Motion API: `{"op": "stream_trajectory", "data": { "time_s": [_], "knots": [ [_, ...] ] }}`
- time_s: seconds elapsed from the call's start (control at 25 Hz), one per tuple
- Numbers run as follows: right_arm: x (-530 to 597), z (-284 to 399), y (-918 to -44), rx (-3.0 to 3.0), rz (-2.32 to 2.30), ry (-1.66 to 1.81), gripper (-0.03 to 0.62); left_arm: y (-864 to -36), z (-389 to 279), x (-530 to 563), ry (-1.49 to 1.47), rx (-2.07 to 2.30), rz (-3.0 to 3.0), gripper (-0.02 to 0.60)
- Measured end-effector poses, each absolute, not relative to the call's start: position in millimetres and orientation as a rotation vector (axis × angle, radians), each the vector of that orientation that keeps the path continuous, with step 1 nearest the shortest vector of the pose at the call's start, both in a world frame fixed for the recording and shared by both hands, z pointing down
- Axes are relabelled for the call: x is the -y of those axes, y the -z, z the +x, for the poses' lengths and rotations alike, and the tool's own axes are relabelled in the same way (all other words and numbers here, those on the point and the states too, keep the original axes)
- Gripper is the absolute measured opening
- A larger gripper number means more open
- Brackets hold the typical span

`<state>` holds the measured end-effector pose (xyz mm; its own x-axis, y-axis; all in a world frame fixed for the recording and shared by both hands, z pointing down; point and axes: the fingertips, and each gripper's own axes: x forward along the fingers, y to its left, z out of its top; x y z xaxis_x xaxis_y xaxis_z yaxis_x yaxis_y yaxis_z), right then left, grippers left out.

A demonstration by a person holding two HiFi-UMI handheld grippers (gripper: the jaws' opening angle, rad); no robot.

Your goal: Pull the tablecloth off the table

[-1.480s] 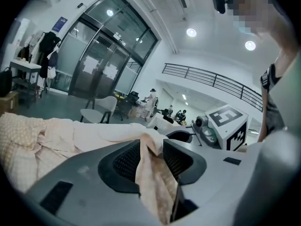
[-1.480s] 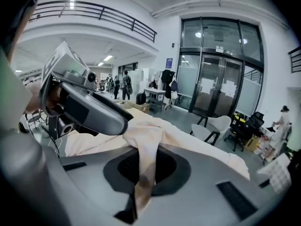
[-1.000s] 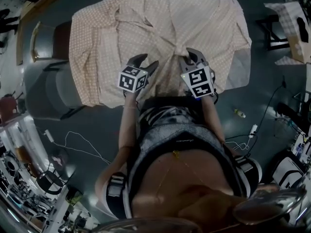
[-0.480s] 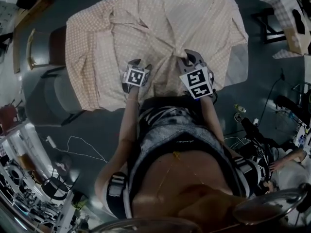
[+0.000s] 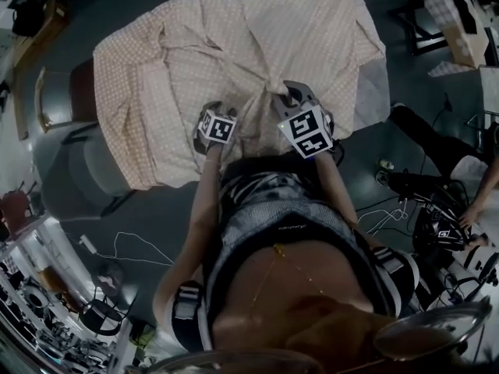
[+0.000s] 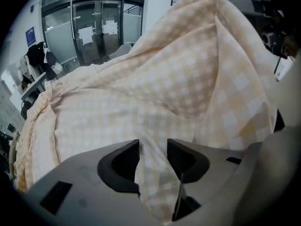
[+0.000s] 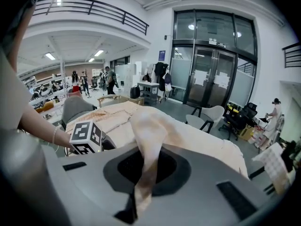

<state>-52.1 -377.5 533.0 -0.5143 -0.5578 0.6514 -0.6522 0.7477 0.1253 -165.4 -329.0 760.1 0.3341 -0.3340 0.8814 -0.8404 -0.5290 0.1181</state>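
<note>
A peach checked tablecloth [image 5: 234, 53] lies rumpled over the table. My right gripper [image 5: 287, 93] is shut on a gathered bunch of it near the table's near edge. In the right gripper view the pinched cloth [image 7: 149, 126] runs up out of that gripper's closed jaws [image 7: 145, 166]. My left gripper [image 5: 210, 109] points steeply down onto the cloth, left of the right one. In the left gripper view a raised fold of tablecloth [image 6: 155, 173] stands between its wide-set jaws [image 6: 153, 147], which have just been closing. The pads do not visibly squeeze the fold.
A grey chair [image 5: 82, 158] stands against the table's left side. Cables [image 5: 132, 244] trail over the floor. A person [image 5: 468, 197] crouches by gear at the right. Chairs [image 7: 209, 117] and glass doors [image 7: 211, 74] lie beyond the table.
My left gripper has dropped down onto the cloth and tipped more steeply. The right gripper has kept its hold in place. A person has come into view at the right.
</note>
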Motion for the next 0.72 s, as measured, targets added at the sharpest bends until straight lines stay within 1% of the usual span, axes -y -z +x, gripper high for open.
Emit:
{"op": "stream_trajectory", "data": {
  "time_s": [0.04,0.16,0.2,0.36,0.6,0.72],
  "knots": [
    [377,-50,-534,2.25,0.904,-0.176,0.064,-760,-163,330,-1.144,1.021,2.034,0.171],
    [378,-42,-534,2.252,0.906,-0.178,0.065,-762,-154,334,-1.142,1.014,2.046,0.043],
    [377,-41,-535,2.251,0.905,-0.181,0.064,-762,-153,334,-1.139,1.01,2.047,0.016],
    [375,-44,-534,2.257,0.892,-0.186,0.064,-745,-155,338,-1.059,1.014,2.05,0.008],
    [371,-50,-535,2.274,0.853,-0.187,0.064,-672,-140,355,-0.62,1.091,2.145,0.008],
    [369,-53,-538,2.278,0.834,-0.181,0.064,-640,-128,358,-0.499,1.083,2.2,0.008]
  ]
}}
